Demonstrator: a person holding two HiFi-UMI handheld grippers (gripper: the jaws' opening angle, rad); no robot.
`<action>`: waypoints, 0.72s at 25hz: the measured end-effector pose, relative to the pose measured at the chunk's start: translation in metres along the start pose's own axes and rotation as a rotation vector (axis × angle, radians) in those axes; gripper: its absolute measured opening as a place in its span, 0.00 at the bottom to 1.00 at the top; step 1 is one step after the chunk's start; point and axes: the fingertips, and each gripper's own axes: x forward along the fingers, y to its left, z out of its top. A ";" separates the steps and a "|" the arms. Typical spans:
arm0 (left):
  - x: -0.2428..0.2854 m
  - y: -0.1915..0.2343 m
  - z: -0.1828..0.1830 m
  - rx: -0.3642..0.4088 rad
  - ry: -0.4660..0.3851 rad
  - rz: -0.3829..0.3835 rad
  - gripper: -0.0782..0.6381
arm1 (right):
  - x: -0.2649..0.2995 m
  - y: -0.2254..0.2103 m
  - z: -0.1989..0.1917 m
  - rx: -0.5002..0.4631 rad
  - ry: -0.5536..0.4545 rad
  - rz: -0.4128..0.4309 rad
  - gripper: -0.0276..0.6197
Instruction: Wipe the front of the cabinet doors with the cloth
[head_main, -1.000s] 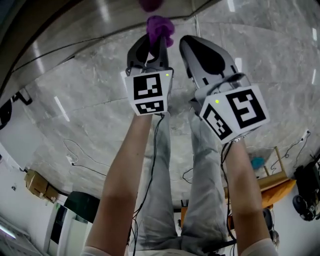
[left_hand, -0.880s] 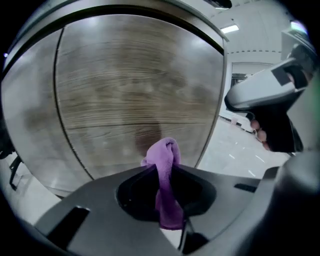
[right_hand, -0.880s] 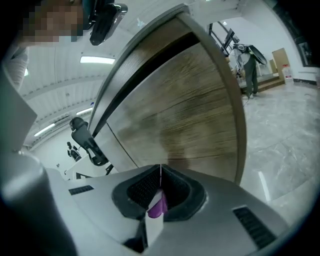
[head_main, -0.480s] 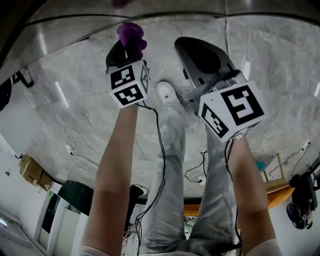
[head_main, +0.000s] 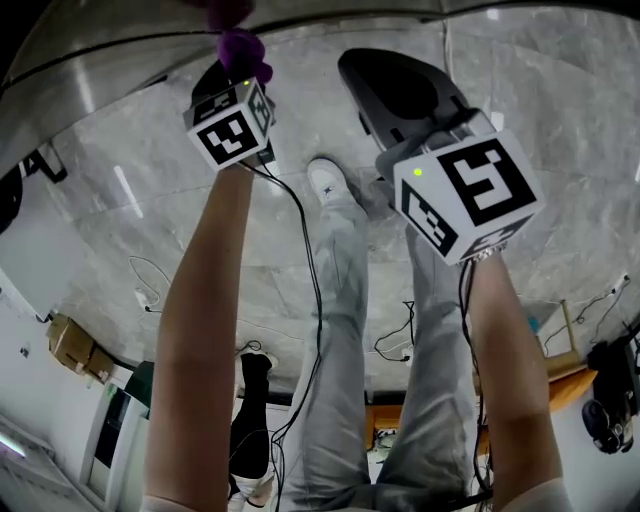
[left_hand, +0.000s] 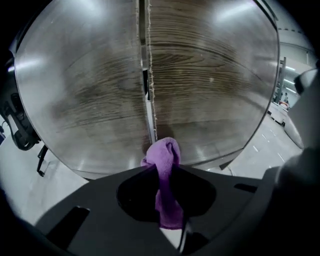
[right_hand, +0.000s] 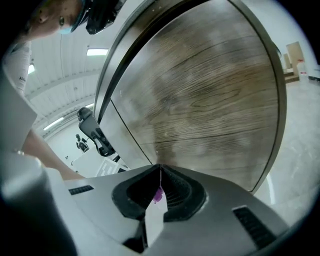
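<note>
The left gripper (left_hand: 161, 169) has its jaws closed on the purple fluffy cloth (left_hand: 165, 192). The cloth's tip is at the gap between the two glossy brown wooden cabinet doors (left_hand: 210, 85), near their lower edge. The right gripper (right_hand: 160, 169), further right, has its jaws pressed together, and only a small purple speck shows between them.

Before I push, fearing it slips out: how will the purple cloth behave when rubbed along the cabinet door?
Probably floppy: the purple cloth bunches and sags where the left gripper pinches it. Likely light, being a small thin wad. Against the glossy cabinet door it may fold over rather than spread flat.
</note>
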 end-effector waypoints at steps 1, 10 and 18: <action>0.002 -0.004 0.005 -0.002 -0.002 0.003 0.19 | -0.004 -0.006 0.000 0.002 -0.002 -0.005 0.09; 0.011 -0.104 0.035 0.027 -0.016 -0.062 0.19 | -0.060 -0.054 0.002 0.014 -0.009 -0.036 0.09; 0.015 -0.220 0.051 0.054 -0.013 -0.152 0.19 | -0.118 -0.113 -0.005 0.053 -0.026 -0.087 0.09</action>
